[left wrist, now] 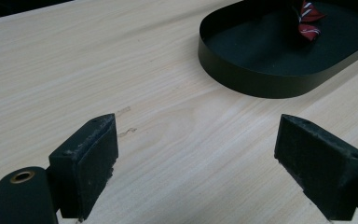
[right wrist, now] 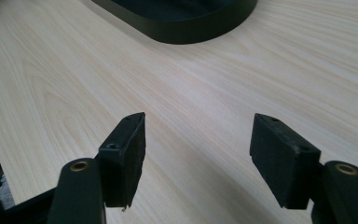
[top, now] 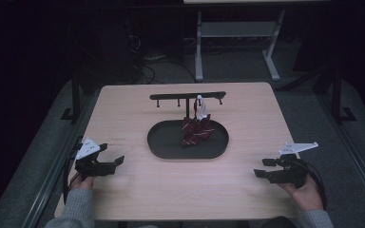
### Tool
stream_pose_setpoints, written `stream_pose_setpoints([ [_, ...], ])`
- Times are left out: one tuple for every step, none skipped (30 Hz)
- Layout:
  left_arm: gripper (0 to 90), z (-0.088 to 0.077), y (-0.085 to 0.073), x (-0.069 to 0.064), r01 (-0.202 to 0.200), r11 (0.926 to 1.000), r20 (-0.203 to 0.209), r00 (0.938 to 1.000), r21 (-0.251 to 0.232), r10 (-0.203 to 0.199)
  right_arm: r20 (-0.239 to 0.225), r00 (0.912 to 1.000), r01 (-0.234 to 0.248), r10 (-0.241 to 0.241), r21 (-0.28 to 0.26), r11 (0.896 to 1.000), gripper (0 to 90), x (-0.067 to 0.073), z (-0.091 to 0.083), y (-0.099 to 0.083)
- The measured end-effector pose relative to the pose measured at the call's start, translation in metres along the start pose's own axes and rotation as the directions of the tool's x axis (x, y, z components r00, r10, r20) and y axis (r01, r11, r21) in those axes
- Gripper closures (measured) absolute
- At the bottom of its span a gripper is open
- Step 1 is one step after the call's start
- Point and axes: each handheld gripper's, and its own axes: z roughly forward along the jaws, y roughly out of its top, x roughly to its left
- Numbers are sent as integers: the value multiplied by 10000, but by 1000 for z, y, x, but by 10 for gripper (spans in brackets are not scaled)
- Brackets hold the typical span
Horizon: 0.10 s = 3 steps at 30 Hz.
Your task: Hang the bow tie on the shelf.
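Two grippers' jaws agape, left gripper (top: 110, 161), right gripper (top: 264, 170), red striped cloth (top: 196, 130) in tray (top: 161, 145)

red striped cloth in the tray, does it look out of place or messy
Yes: the red striped cloth lies crumpled in the black tray beneath the hanger rack, whose pegs look bare. A white piece sits at the rack's post; what it is I can't tell.

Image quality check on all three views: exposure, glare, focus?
High view: dim, room behind nearly black, table evenly lit, tray and red striped cloth small but legible. Left gripper view: brighter, wood grain crisp, near pads slightly soft, faint sheen on the tray wall. Right gripper view: bright, no glare, far tray edge soft.
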Motion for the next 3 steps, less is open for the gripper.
stream_pose_setpoints([
  [130,0,0,0,20,10000,-1,10000,-38,-20,50,10000,-79,80,-68,9999,343,2,-1,-2],
  [130,0,0,0,20,10000,-1,10000,-38,-20,50,10000,-79,80,-68,9999,343,2,-1,-2],
  [130,1,0,-1,37,10000,15,10000,-37,-36,160,9997,-177,183,-375,9991,338,4,-3,-7],
])
